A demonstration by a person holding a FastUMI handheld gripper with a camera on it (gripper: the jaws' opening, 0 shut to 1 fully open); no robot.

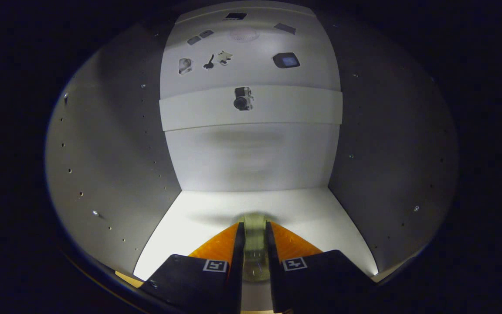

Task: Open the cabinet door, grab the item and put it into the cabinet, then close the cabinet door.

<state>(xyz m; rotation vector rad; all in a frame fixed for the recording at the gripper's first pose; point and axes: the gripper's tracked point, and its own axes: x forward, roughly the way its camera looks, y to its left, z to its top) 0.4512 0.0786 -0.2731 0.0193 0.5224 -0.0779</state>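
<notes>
Pale olive-green item (pixel 254 226), white cabinet floor (pixel 198 218), grey side walls (pixel 116 152), white shelf (pixel 294 109).

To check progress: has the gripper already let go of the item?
No, the gripper fingers press both sides of the pale item above the cabinet floor.

- Light coming from front; cabinet floor (pixel 303 209) glaring white, side walls (pixel 111 157) staying dim.
- Soft shadow lying across back panel (pixel 251 157).
- Fisheye bending edges; item (pixel 254 244) betw. fingers blurring.
</notes>
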